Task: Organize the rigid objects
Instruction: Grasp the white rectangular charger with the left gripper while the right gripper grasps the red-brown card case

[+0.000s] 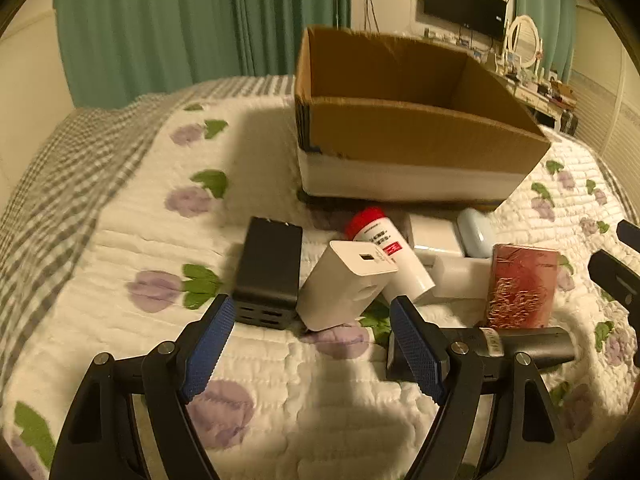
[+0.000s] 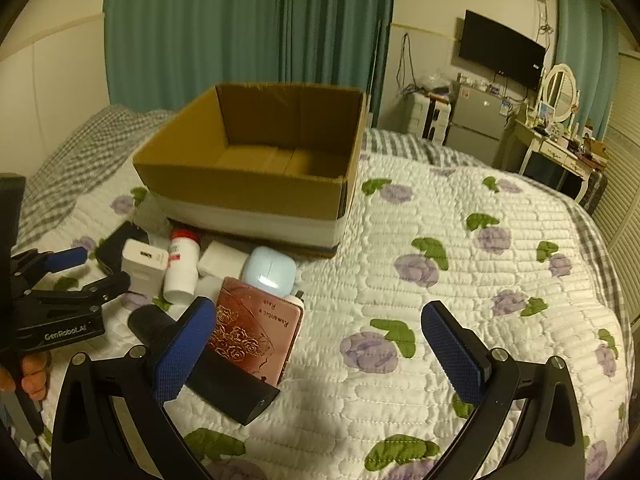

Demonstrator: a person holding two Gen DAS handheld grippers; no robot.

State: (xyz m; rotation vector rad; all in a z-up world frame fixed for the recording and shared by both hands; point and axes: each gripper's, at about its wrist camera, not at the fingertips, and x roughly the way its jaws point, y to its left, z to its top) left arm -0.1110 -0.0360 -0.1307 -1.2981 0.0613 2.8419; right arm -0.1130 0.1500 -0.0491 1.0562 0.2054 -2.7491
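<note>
An open cardboard box (image 1: 420, 140) (image 2: 256, 184) stands on the quilted bed. In front of it lies a cluster: a black multi-port charger (image 1: 268, 272), a white power bank (image 1: 344, 284) (image 2: 142, 264), a white bottle with a red cap (image 1: 390, 252) (image 2: 182, 264), a pale blue earbud case (image 1: 474, 232) (image 2: 268, 270), a red rose-patterned box (image 1: 522, 290) (image 2: 256, 336) and a dark cylindrical device (image 1: 528, 346) (image 2: 224, 384). My left gripper (image 1: 312, 344) is open, just short of the power bank. My right gripper (image 2: 318, 354) is open, over bare quilt right of the red box.
White blocks (image 1: 436, 236) (image 2: 222, 258) lie among the cluster. The left gripper's body (image 2: 52, 312) shows at the right wrist view's left edge. Green curtains (image 2: 248, 28), a wall TV (image 2: 500, 50) and a dresser (image 2: 556, 148) stand beyond the bed.
</note>
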